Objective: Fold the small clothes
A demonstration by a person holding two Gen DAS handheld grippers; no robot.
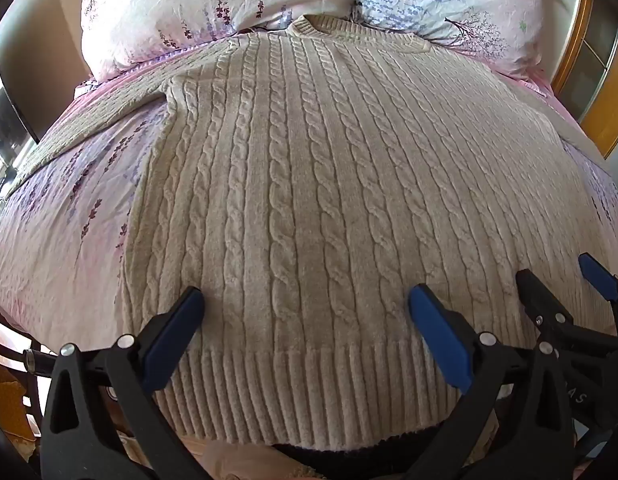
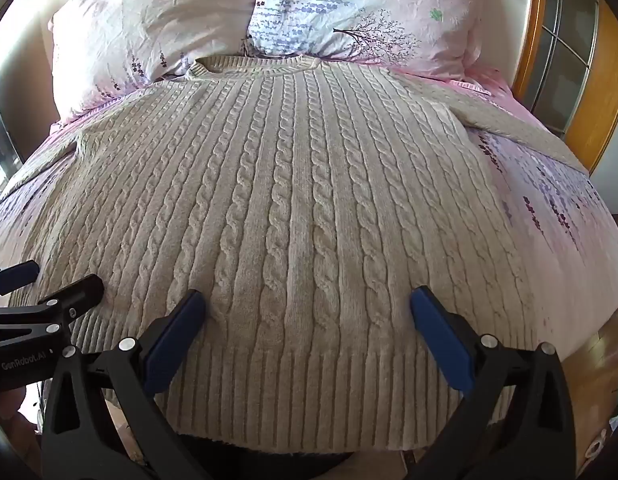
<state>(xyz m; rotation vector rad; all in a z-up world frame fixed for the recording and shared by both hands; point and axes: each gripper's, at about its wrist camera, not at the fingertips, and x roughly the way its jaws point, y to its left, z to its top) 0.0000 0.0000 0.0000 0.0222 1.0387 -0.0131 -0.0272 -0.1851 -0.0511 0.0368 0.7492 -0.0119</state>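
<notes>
Left wrist view — spread tongs (image 1: 305, 300) above cream sweater (image 1: 309, 160)

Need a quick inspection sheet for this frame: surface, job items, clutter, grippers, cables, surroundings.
Surface: bed with a pink floral sheet, lightly wrinkled.
Job's things: cream cable-knit sweater spread flat and unfolded, neckline toward the pillows, ribbed hem at the near edge, sleeves spread to both sides.
Clutter: two floral pillows at the head of the bed, touching the neckline; nothing else seen on the bed.
Grippers: left gripper open, fingers over the hem area, gripping nothing; right gripper open, same pose, beside the left.
Cables: nothing seen.
Surroundings: wooden glazed door on the right; a dark panel at far left, too unclear to identify.
</notes>
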